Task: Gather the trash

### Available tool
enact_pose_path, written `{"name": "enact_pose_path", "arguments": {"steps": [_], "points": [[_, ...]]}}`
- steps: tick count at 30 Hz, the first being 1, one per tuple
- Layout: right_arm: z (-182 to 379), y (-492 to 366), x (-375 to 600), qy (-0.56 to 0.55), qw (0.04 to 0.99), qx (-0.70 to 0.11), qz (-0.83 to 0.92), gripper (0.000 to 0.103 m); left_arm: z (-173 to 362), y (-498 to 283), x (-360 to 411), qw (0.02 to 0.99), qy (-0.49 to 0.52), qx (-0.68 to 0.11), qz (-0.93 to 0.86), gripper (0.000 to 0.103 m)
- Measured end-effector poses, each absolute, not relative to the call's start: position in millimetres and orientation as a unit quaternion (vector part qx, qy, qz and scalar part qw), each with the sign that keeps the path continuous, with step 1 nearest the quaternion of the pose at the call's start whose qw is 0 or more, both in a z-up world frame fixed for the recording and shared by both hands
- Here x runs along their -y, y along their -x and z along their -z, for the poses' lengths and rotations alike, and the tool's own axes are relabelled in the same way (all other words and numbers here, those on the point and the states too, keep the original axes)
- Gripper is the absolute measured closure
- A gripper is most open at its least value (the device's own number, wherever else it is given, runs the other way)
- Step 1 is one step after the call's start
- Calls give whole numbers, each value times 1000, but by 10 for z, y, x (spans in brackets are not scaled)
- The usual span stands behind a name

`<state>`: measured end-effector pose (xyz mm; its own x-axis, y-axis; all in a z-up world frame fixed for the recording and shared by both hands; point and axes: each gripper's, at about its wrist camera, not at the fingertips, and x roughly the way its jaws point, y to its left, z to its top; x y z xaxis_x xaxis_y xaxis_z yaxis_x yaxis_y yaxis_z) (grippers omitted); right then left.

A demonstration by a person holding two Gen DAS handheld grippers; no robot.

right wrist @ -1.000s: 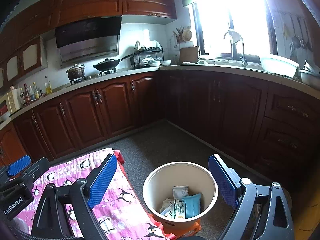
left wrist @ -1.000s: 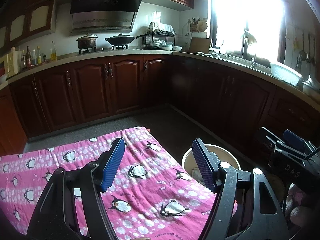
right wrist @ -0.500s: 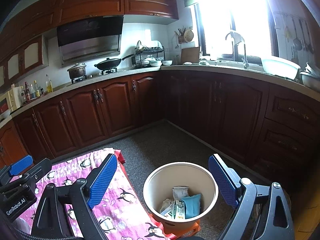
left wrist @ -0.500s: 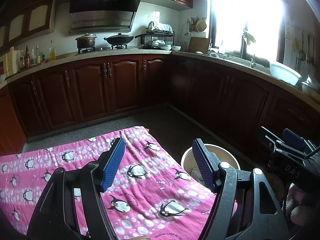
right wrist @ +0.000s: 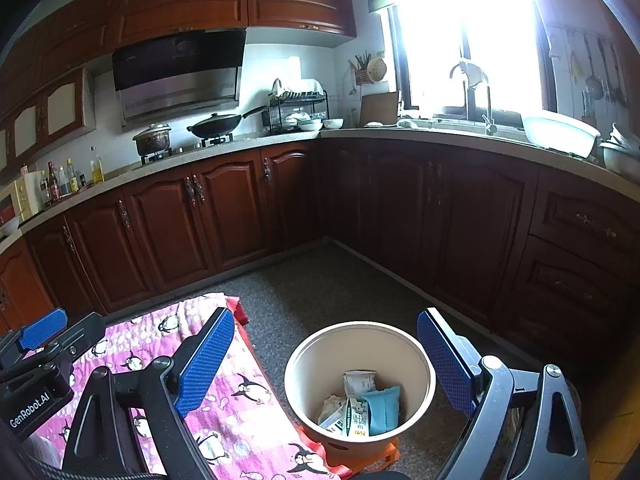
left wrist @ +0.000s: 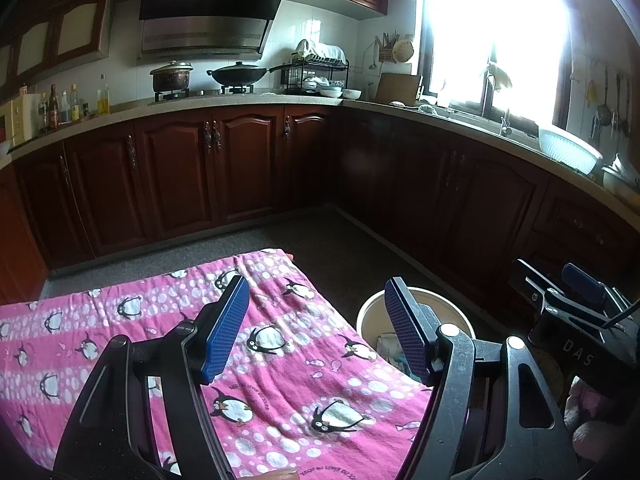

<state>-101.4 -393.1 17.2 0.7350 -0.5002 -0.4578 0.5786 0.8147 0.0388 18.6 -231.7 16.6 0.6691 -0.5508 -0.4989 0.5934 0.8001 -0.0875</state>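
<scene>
Nearest the lens, the left tongs (left wrist: 316,330) stand with blue ribbed pads well apart and nothing between them, over a pink penguin-print cloth (left wrist: 280,364) spread on the tabletop; small printed words along its near hem are too blurred to read. The right tongs (right wrist: 326,364) gape wider, also empty, above a round cream plastic bin (right wrist: 416,360) standing on an orange stool (right wrist: 352,454) mostly hidden beneath it. In the bin lies the trash (right wrist: 360,404): crumpled white wrappers, a blue pouch and a printed carton whose lettering cannot be made out. White letters "GenRobot.AI" show on the left tool's body at the right view's left edge; "DAS" shows on the right tool in the left view. Beyond, dark wooden cabinets (right wrist: 224,216) run under a counter; glare washes out the window (right wrist: 468,32).
</scene>
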Motion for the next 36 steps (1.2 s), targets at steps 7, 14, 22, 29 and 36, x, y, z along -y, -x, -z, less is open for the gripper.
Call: {"name": "enact_pose_path", "arguments": {"steps": [7, 14, 22, 29, 36], "points": [[-167, 1011, 3921, -91, 927, -221, 290, 12, -138, -186, 2335, 911, -44, -259, 317, 34], [-170, 1005, 3933, -91, 926, -226, 287, 12, -101, -176, 2340, 910, -49, -259, 320, 34], [-145, 989, 3961, -93, 926, -230, 285, 12, -59, -197, 2322, 908, -49, -264, 321, 34], [-143, 982, 3962, -93, 926, -232, 285, 12, -56, -201, 2318, 908, -50, -264, 322, 34], [-136, 991, 3947, -92, 926, -233, 283, 12, -50, -194, 2309, 908, -50, -265, 321, 34]]}}
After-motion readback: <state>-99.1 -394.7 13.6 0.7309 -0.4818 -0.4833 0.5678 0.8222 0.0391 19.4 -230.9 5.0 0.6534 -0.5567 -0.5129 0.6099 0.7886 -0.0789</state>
